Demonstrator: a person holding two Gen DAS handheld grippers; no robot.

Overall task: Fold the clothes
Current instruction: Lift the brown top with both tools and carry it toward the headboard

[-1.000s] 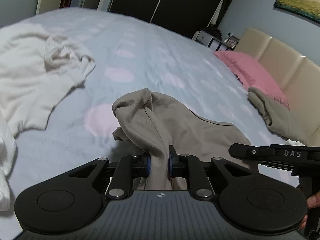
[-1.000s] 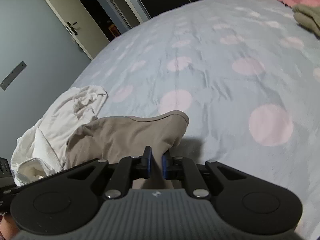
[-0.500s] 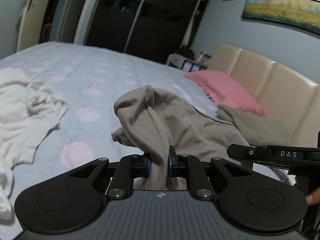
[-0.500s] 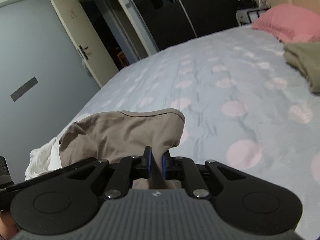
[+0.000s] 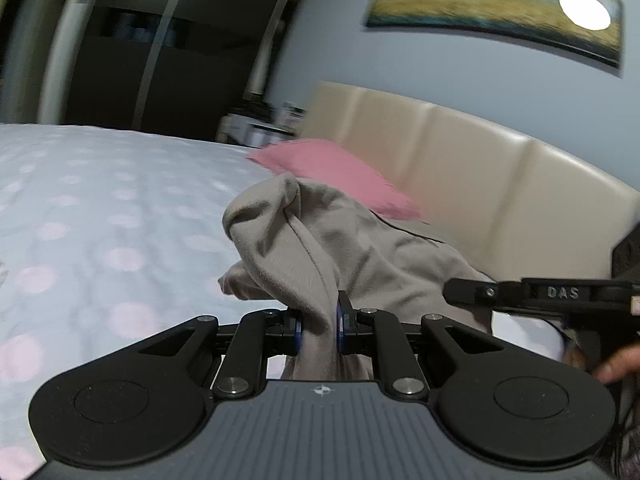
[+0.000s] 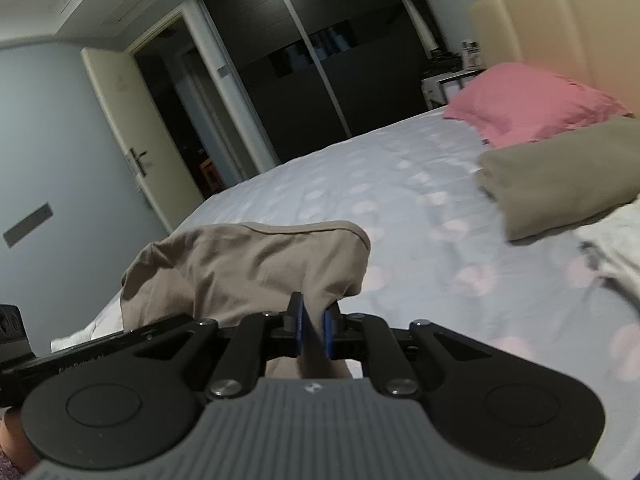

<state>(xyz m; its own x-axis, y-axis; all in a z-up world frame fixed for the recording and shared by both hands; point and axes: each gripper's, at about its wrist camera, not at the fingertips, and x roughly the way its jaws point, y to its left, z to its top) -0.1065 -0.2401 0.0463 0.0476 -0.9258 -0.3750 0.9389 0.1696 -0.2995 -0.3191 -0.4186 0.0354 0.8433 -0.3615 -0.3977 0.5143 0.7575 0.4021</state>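
Above the bed (image 5: 100,208), with its pale blue cover dotted in pink, a beige garment (image 5: 304,240) hangs between two grippers. At one end the left gripper (image 5: 319,328) is clamped on a bunched fold of it — the cloth fills the narrow gap between the blue pads and spills up and over them in a rumpled hood. At the other end the right gripper (image 6: 314,330) pinches another part of the same garment (image 6: 248,268), a thin layer of fabric squeezed between its pads, the rest draped off to the left of that view with a stitched hem running along the top edge. Each gripper shows at the edge of the other's view as a black bar, so the two sit near each other.

Farther up the bed, a pink pillow (image 6: 532,104) lies against the cream padded headboard (image 5: 480,168). Just in front of the pillow sits a folded olive-brown garment (image 6: 560,176), and beside it, at the right edge of the right wrist view, some pale cloth (image 6: 608,248) lies on the cover — too blurred to tell what it is. Dark sliding wardrobe doors (image 6: 320,60) stand beyond the foot of the bed, next to an open cream door (image 6: 132,128). A long landscape painting (image 5: 496,12) hangs on the wall above the headboard.
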